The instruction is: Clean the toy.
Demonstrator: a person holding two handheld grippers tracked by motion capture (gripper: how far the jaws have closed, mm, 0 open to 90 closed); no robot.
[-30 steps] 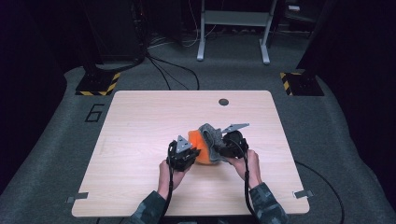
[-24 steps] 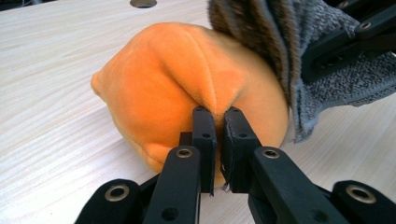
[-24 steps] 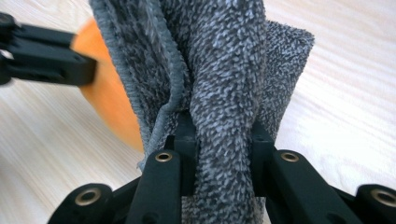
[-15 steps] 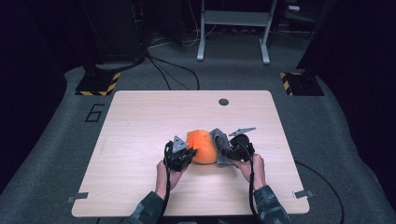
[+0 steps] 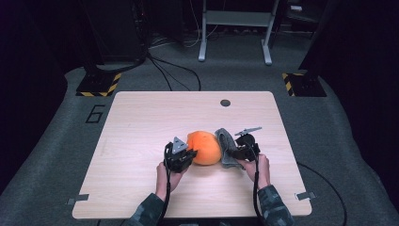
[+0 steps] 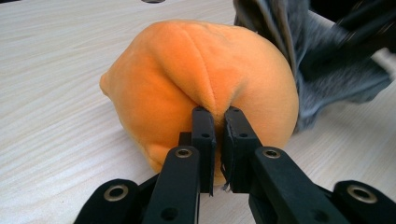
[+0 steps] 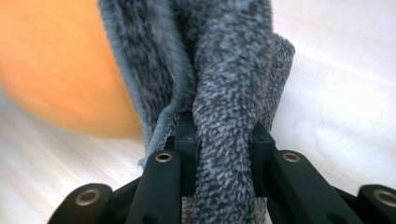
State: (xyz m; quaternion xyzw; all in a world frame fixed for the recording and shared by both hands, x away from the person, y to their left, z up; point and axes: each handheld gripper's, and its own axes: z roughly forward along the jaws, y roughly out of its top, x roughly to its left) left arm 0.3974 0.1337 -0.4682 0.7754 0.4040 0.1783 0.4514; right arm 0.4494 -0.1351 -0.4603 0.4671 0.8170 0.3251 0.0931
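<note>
A round orange plush ball lies on the light wooden table, near its middle. My left gripper pinches a fold of the orange fabric on the ball's left side, jaws shut on it. A grey fuzzy cloth hangs against the ball's right side. My right gripper is shut on a thick fold of that cloth. The orange ball shows blurred at the left of the right gripper view.
A small dark round hole sits near the table's far edge. Bare wood lies to the left and in front of the hands. Beyond the table are dark floor, cables and a metal stand.
The right gripper has moved right and toward the near edge, drawing the grey cloth off the top of the ball and down to its right side. The left gripper has stayed put.
</note>
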